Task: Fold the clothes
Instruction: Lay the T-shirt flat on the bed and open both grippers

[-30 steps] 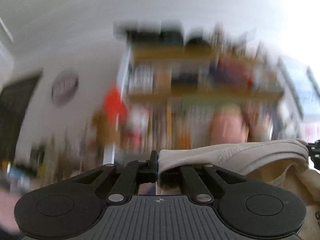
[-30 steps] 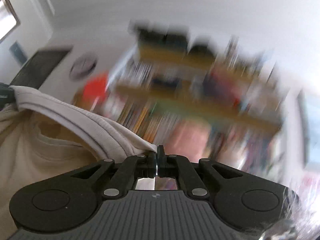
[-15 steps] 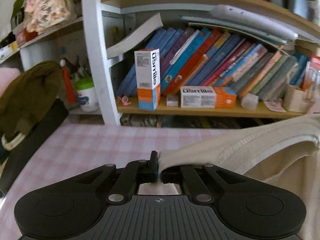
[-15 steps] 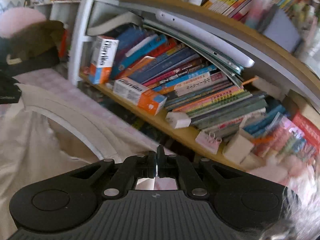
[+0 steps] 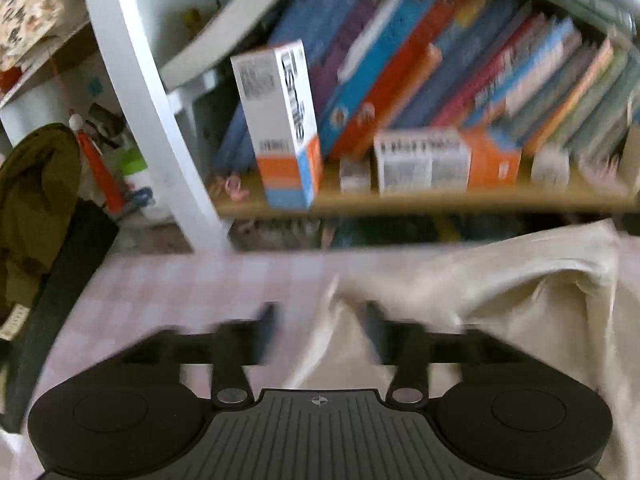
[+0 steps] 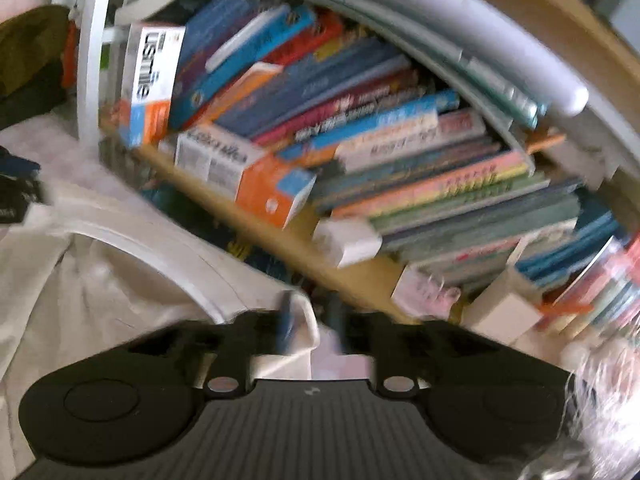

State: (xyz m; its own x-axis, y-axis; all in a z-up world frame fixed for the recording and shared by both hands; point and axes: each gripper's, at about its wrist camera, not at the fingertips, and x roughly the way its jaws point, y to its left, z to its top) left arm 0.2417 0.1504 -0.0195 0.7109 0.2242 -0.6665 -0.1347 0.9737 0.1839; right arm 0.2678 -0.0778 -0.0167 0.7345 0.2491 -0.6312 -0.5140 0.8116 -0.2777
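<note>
Since a second ago, both views have swung down from ceiling and blurred shelves to the pink checked table (image 5: pixel 192 284), and both grippers, then pinched shut on the collar edge of the cream garment (image 5: pixel 500 292), have just been opening. We see the left gripper (image 5: pixel 320 320) with its jaws standing wide; a fold of the garment lies between them, nearer the right-hand finger, and neither pad appears to press on it. The right gripper (image 6: pixel 310 320) is parted about halfway, the ribbed collar (image 6: pixel 160 244) corner lying loose in the gap beside the left-hand finger.

From the left gripper the cloth spreads toward 2 o'clock; from the right gripper it spreads toward 9 and 10 o'clock. We judge that the garment lies on the table between the two hands, its collar edge running from one gripper to the other, so neither hand is clearly nearer.

Beyond the table, at 12 o'clock in both views, a bookshelf (image 5: pixel 400 202) holds leaning books (image 5: pixel 460 64), one upright orange-and-white box (image 5: pixel 284 124) and one lying flat (image 5: pixel 444 160). An olive jacket (image 5: pixel 32 192) hangs at 9 o'clock in the left view.
</note>
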